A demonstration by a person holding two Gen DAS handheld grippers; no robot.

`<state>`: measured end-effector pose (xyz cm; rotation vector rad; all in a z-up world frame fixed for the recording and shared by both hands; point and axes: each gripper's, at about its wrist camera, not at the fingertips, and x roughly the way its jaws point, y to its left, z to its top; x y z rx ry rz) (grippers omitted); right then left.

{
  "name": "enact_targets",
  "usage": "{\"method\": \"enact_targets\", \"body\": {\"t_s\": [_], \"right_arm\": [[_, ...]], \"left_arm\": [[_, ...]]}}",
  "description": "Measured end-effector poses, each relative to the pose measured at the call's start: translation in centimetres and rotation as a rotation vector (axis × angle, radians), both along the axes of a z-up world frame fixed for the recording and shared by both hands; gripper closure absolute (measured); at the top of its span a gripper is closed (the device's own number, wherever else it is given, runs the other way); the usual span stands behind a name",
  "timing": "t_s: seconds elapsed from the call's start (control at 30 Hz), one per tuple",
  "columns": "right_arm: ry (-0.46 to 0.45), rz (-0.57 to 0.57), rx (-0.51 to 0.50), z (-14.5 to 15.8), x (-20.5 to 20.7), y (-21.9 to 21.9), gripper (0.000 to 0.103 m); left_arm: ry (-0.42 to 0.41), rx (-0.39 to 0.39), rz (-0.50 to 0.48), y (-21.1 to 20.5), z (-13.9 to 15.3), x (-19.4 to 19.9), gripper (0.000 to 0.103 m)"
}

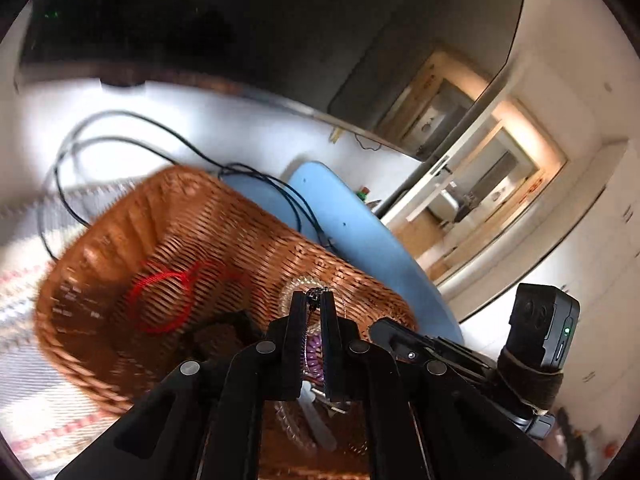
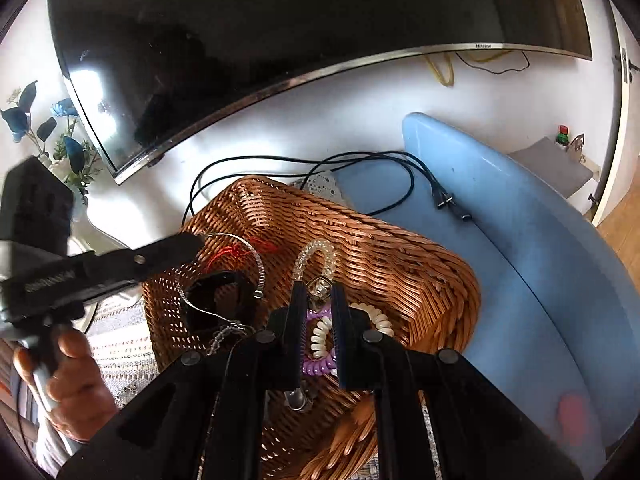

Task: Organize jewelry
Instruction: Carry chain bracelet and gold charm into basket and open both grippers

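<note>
A brown wicker basket (image 1: 248,240) (image 2: 400,264) holds jewelry. My left gripper (image 1: 316,296) is shut on a thin silver metal bracelet (image 2: 256,264), held over the basket; it shows in the right wrist view (image 2: 192,240) at the basket's left rim. My right gripper (image 2: 318,292) is shut on a small clear pendant piece (image 2: 320,286) above the basket. Inside lie a red cord bracelet (image 1: 168,300) (image 2: 236,252), a clear coil band (image 2: 316,256), a white coil band (image 2: 320,336), a purple coil band (image 2: 316,364) (image 1: 314,354) and a black band (image 2: 216,300).
The basket stands on a patterned cloth (image 1: 24,380) next to a blue bench-like surface (image 2: 520,240). Black cables (image 2: 320,164) run behind it. A large TV screen (image 2: 280,20) hangs on the white wall; a vase of blue flowers (image 2: 60,132) stands at the left.
</note>
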<state>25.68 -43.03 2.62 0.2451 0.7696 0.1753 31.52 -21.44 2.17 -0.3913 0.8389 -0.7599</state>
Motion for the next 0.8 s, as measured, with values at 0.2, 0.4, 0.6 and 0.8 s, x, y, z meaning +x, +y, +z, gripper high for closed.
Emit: {"method": "enact_targets", "body": {"t_s": [0.2,0.4,0.6,0.8], "right_arm": [[0.023,0.034,0.02,-0.6,0.1,0.4,0.09],[0.013,0.052,0.076,-0.6,-0.3,0.1,0.088],[-0.026,0.046,0.088,-0.1,-0.8,-0.4,0.088],[-0.126,0.006,-0.011,1.2,-2.3,0.3,0.081]], "left_arm": [[0.003,0.037,-0.013,-1.0,-1.0,0.2,0.097],[-0.044,0.099,-0.042,-2.2,-0.6,-0.9,0.083],[-0.152,0.184,-0.019,-2.2,2.0,-3.3,0.05],[-0.219,0.268,0.07,3.2,5.0,-7.8,0.049]]}}
